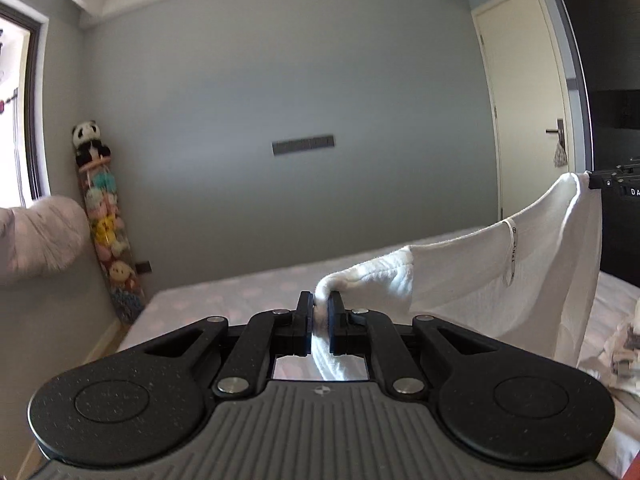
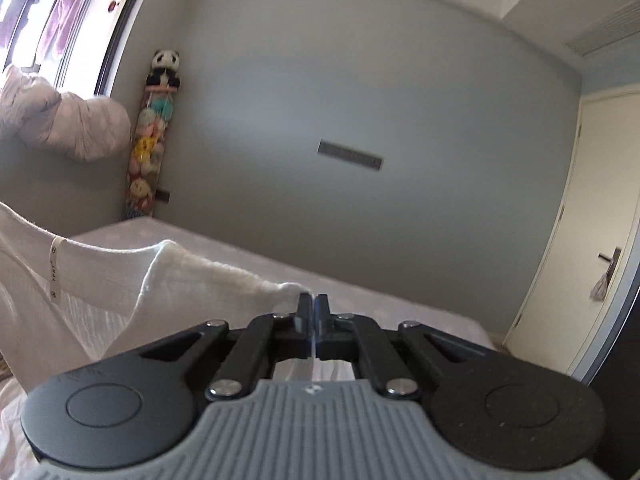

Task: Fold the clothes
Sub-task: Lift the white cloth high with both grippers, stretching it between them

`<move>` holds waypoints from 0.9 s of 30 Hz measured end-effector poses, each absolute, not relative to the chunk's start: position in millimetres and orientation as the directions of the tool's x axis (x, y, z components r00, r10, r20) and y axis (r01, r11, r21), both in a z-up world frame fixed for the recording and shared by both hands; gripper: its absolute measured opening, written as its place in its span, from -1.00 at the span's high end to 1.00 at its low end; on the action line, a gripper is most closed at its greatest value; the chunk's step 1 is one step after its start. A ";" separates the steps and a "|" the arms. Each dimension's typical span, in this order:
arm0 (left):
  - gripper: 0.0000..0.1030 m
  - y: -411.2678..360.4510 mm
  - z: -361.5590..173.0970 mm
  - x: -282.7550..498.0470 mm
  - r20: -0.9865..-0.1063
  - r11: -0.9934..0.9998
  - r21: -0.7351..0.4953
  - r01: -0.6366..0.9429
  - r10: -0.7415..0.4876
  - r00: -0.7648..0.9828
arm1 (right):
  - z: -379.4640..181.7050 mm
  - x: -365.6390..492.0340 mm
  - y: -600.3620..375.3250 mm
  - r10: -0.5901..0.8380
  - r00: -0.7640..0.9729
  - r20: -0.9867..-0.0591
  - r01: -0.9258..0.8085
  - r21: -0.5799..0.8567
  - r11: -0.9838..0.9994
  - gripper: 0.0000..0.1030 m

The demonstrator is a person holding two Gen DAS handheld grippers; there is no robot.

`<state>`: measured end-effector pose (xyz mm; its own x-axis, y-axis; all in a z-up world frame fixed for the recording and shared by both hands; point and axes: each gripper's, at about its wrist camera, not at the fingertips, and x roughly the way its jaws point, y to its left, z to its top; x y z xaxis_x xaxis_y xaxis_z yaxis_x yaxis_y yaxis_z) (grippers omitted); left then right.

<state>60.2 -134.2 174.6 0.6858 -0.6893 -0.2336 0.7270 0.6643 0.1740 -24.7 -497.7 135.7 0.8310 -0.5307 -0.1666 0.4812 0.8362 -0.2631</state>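
White garment (image 1: 500, 264) hung stretched above the bed (image 1: 240, 292), left hand-held gripper (image 1: 320, 304) clamped on one bunched corner, right hand-held gripper (image 2: 313, 304) seemingly pinching the opposite corner, more clothes (image 1: 624, 352) heaped on the bed beside it.

A home bedroom: bed (image 1: 240, 296) with pale spotted sheet against a grey wall (image 1: 280, 100), tall column of stuffed toys (image 2: 148, 148) topped by a panda (image 2: 165, 62) in the corner, cream door (image 1: 524, 100) with lever handle, laundry (image 2: 60, 12) hanging outside the window.
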 end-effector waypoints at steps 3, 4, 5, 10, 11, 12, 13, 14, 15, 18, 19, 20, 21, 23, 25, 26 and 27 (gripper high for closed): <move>0.90 -129.4 220.5 30.6 -0.138 0.666 0.219 0.713 -0.702 0.699 | 178.3 -56.1 -484.6 -0.546 0.836 -0.052 0.516 -0.264 0.815 0.97; 0.90 -127.4 233.5 19.4 -0.108 0.667 0.234 0.708 -0.706 0.700 | 189.7 -66.5 -481.3 -0.549 0.835 -0.022 0.526 -0.257 0.811 0.97; 0.90 -125.6 244.8 8.3 -0.081 0.666 0.248 0.704 -0.709 0.700 | 201.1 -77.0 -478.0 -0.552 0.834 0.007 0.536 -0.249 0.807 0.97; 0.90 -109.6 283.1 -48.0 0.036 0.653 0.326 0.684 -0.731 0.681 | 240.8 -134.9 -451.4 -0.554 0.816 0.163 0.577 -0.234 0.782 0.97; 0.90 -104.4 288.2 -57.9 0.058 0.654 0.337 0.677 -0.733 0.678 | 245.8 -145.3 -446.1 -0.550 0.814 0.187 0.580 -0.235 0.780 0.97; 0.90 -99.3 293.0 -67.3 0.079 0.655 0.343 0.673 -0.734 0.674 | 250.1 -154.8 -440.9 -0.545 0.812 0.208 0.582 -0.238 0.777 0.97; 0.90 -94.2 297.8 -76.7 0.100 0.657 0.349 0.669 -0.736 0.670 | 253.8 -163.2 -435.6 -0.539 0.811 0.227 0.583 -0.242 0.775 0.97; 0.90 -88.8 302.8 -85.4 0.120 0.658 0.354 0.665 -0.737 0.666 | 257.6 -171.6 -430.0 -0.533 0.809 0.247 0.584 -0.243 0.774 0.97; 0.90 -83.1 308.0 -93.2 0.139 0.660 0.356 0.661 -0.737 0.661 | 261.6 -180.0 -424.7 -0.525 0.809 0.264 0.583 -0.244 0.775 0.97; 0.90 -68.0 322.0 -117.9 0.196 0.666 0.375 0.645 -0.737 0.646 | 272.4 -205.8 -410.6 -0.502 0.805 0.315 0.579 -0.236 0.781 0.97; 0.90 -64.1 325.8 -124.8 0.214 0.667 0.381 0.640 -0.737 0.641 | 275.7 -213.9 -405.8 -0.495 0.801 0.337 0.580 -0.233 0.780 0.97; 0.90 -61.4 328.8 -129.7 0.229 0.669 0.386 0.635 -0.736 0.637 | 279.0 -222.0 -401.0 -0.487 0.796 0.359 0.581 -0.231 0.780 0.97; 0.90 -58.8 331.7 -134.6 0.244 0.671 0.390 0.631 -0.736 0.632 | 282.3 -230.4 -395.8 -0.479 0.791 0.381 0.582 -0.227 0.781 0.97; 0.90 -53.5 337.7 -144.4 0.274 0.675 0.399 0.621 -0.734 0.621 | 289.3 -247.1 -386.2 -0.462 0.781 0.421 0.582 -0.219 0.783 0.97; 0.90 -48.1 343.6 -154.2 0.304 0.678 0.408 0.611 -0.732 0.610 | 297.4 -263.9 -376.9 -0.445 0.773 0.452 0.576 -0.208 0.790 0.97; 0.90 -45.5 346.6 -159.1 0.318 0.680 0.412 0.606 -0.731 0.604 | 301.2 -271.0 -372.5 -0.436 0.771 0.464 0.573 -0.204 0.794 0.97; 0.90 -42.8 349.5 -163.9 0.333 0.682 0.416 0.601 -0.729 0.598 | 304.1 -275.8 -368.3 -0.429 0.769 0.474 0.569 -0.202 0.797 0.97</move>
<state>-163.9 -42.8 349.5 0.5976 -0.7293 0.3330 0.6009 0.6824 0.4162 -275.8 -368.3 304.1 0.7690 -0.4285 0.4743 0.5688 0.7974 -0.2018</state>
